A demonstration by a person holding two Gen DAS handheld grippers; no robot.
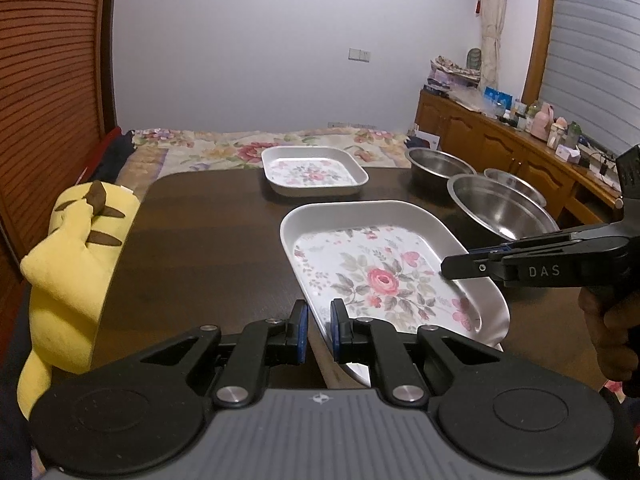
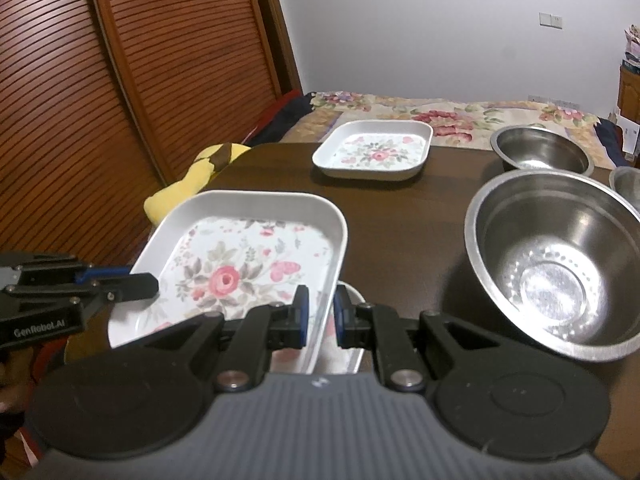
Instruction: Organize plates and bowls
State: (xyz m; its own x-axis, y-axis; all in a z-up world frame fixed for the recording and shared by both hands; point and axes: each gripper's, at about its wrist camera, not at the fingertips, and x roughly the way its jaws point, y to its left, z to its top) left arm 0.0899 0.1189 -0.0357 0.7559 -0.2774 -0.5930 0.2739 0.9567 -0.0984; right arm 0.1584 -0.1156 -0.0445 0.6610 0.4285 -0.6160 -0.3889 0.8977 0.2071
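Note:
A large white plate with a rose print (image 1: 380, 276) (image 2: 232, 276) is held by both grippers above the near part of the dark table (image 1: 208, 248). My left gripper (image 1: 319, 312) (image 2: 150, 280) is shut on its left rim. My right gripper (image 2: 320, 300) (image 1: 452, 268) is shut on its right rim. Part of another plate (image 2: 348, 356) shows just beneath the held one. A smaller rose-print plate (image 1: 314, 176) (image 2: 376, 156) sits at the table's far side. Three steel bowls stand on the right: a big near one (image 2: 560, 264) (image 1: 500, 208), a far one (image 2: 540, 152) (image 1: 440, 164) and a third (image 1: 516, 184).
A yellow plush toy (image 1: 76, 260) (image 2: 180, 192) leans at the table's left edge. A bed with a floral cover (image 1: 224, 148) lies beyond the table. A slatted wooden door (image 2: 100, 100) stands on the left, and a cluttered wooden cabinet (image 1: 500, 140) runs along the right wall.

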